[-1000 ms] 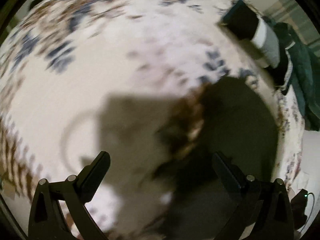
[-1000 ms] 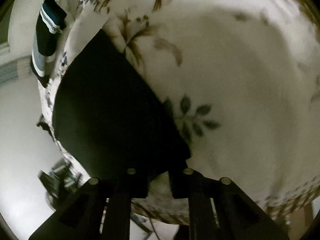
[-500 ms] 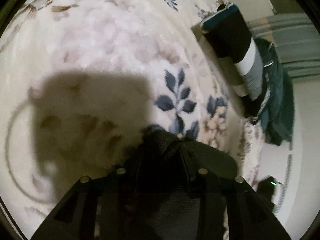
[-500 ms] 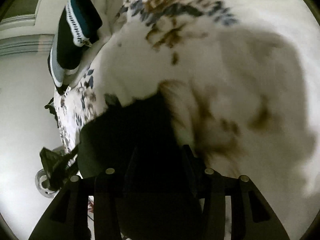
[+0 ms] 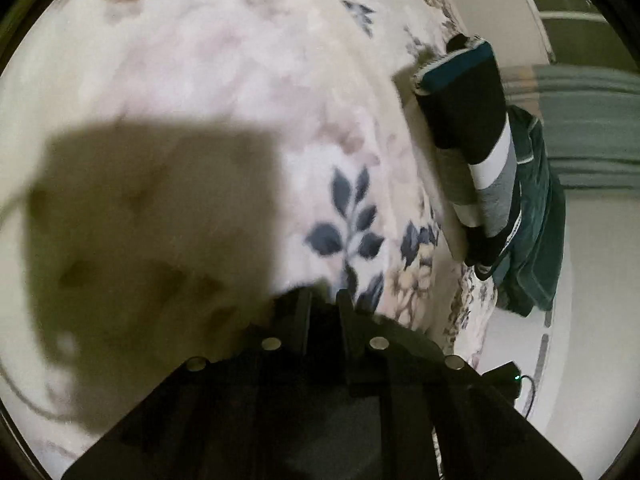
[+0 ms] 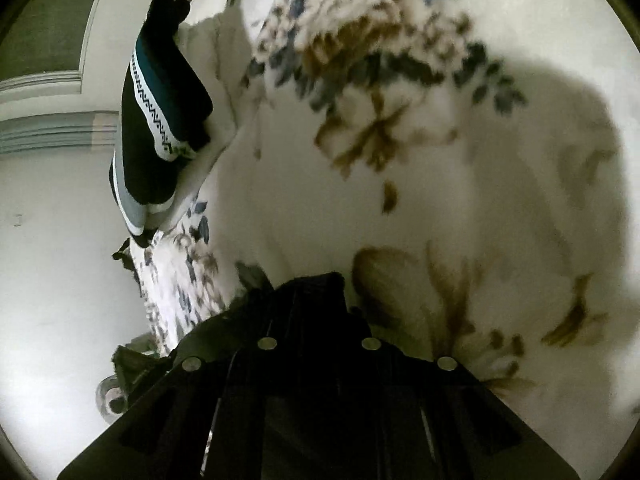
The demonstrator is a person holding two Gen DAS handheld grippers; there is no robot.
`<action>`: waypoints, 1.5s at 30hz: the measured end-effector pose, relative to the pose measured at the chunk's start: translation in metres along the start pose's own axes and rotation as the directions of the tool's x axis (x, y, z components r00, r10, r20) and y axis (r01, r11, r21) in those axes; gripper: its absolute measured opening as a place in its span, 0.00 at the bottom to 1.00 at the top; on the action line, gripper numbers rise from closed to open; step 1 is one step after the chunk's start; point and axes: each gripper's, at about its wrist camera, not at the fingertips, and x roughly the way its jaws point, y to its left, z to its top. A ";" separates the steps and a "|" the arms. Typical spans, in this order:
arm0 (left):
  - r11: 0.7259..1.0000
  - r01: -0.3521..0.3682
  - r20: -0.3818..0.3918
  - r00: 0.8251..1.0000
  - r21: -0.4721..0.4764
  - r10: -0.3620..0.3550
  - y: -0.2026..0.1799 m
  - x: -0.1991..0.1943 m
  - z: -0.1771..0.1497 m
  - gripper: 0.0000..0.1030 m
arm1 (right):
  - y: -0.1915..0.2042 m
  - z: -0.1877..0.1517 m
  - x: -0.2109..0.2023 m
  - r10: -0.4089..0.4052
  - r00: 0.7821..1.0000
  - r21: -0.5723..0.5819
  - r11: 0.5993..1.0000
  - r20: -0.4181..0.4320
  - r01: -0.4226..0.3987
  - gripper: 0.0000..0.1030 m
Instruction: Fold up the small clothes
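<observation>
Both grippers, left and right, are clamping onto a black garment on my flowery blanket, one corner each, so I can fold it evenly.

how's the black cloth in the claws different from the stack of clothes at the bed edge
The black cloth is plain black; the folded stack shows teal, white and grey bands and a zigzag trim. The cloth is bunched up between the left claw and the right claw, which are closing on it; the stack lies neatly folded, with no claw near it. Both sit on the floral blanket.
</observation>
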 end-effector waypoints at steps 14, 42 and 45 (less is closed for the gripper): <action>0.990 0.112 -0.023 0.993 -0.087 -0.115 0.021 -0.036 0.010 0.50 | 0.016 0.021 -0.015 -0.113 0.991 -0.100 0.989 -0.069 0.106 0.48; 0.991 0.134 -0.094 0.986 -0.020 -0.135 0.031 -0.047 -0.047 0.74 | -0.063 -0.044 -0.017 -0.003 0.934 -0.009 1.000 -0.358 0.000 0.62; 0.985 0.161 -0.149 0.974 -0.059 -0.168 0.046 -0.039 -0.079 0.74 | -0.081 -0.058 0.006 0.113 0.899 0.045 0.994 -0.422 -0.104 0.62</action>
